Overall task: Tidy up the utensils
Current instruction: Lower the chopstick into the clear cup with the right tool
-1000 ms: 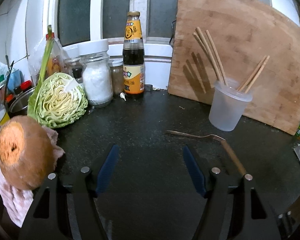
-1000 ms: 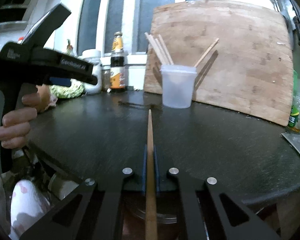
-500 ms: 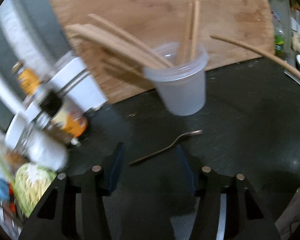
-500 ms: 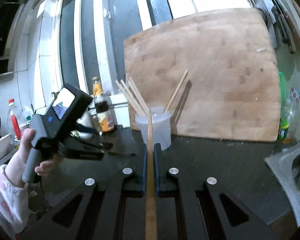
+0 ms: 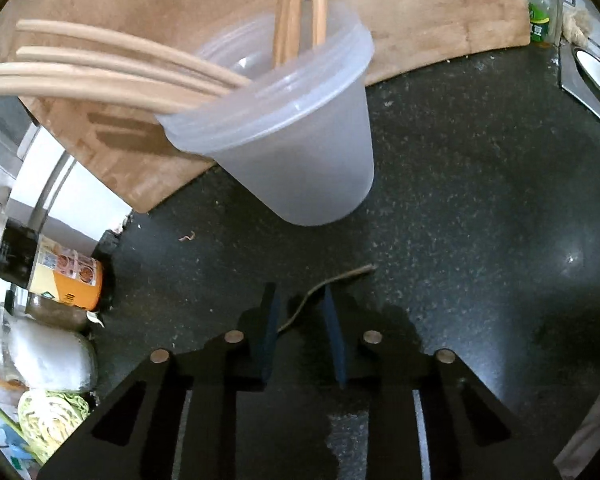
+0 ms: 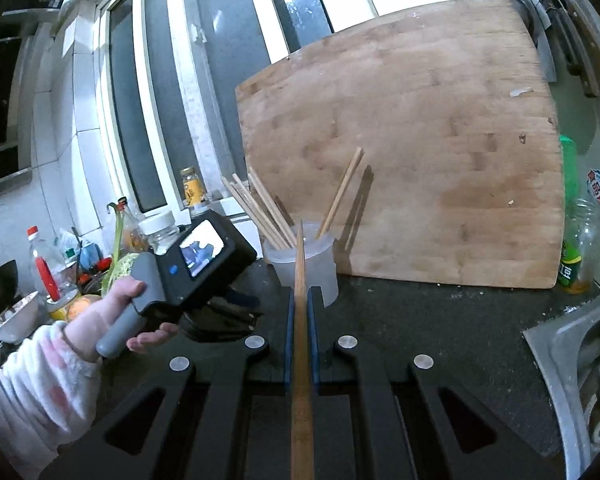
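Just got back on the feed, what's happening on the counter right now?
A person is sorting utensils with two handheld grippers. The right gripper is shut on a chopstick aimed toward the plastic cup, which already holds several. The left gripper is down on the dark counter, its jaws closing around a thin metal fork lying there.
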The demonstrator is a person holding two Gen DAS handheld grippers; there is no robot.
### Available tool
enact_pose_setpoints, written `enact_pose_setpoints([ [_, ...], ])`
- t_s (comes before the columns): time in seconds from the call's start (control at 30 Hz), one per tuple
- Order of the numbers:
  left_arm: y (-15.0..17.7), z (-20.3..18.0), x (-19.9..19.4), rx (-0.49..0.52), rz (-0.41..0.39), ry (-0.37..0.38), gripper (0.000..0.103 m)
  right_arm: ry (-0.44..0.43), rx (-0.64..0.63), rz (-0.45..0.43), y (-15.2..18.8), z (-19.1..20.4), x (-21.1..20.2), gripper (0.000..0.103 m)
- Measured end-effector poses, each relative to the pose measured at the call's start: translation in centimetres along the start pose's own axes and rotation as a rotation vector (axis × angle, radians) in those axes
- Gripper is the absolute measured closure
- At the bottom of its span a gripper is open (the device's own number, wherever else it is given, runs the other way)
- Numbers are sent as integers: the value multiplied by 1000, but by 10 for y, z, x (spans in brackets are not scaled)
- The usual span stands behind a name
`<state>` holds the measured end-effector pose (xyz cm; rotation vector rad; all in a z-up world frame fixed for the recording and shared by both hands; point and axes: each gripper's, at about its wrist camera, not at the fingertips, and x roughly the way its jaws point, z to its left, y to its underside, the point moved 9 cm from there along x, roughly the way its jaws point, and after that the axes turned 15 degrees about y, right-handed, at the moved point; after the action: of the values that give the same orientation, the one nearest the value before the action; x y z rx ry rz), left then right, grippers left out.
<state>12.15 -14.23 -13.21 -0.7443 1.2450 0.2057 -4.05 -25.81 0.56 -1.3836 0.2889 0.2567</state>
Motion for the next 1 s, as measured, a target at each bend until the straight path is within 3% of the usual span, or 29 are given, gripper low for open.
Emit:
enact_pose_setpoints([
  [0.17, -1, 0, 2, -47, -14, 88, 91, -8, -4, -14, -7, 1, -1, 95],
  [0.3, -1, 3, 1, -71, -19, 107, 102, -15, -2, -14, -10, 6, 2, 95],
  [0.47, -5, 3, -27, -112, -95, 93, 102, -23, -5, 10, -17, 10, 10, 95],
  [0.7, -20, 2, -105, -170, -298, 156, 103, -53, -3, 252, -32, 13, 44, 95],
  [0.83, -37, 4, -141, -157, -412, 141, 103, -24, -25, 325, -46, 22, 58, 95],
  [1.0, -60, 11, -174, -171, -500, 141, 103, -41, -25, 435, -57, 36, 79, 95],
])
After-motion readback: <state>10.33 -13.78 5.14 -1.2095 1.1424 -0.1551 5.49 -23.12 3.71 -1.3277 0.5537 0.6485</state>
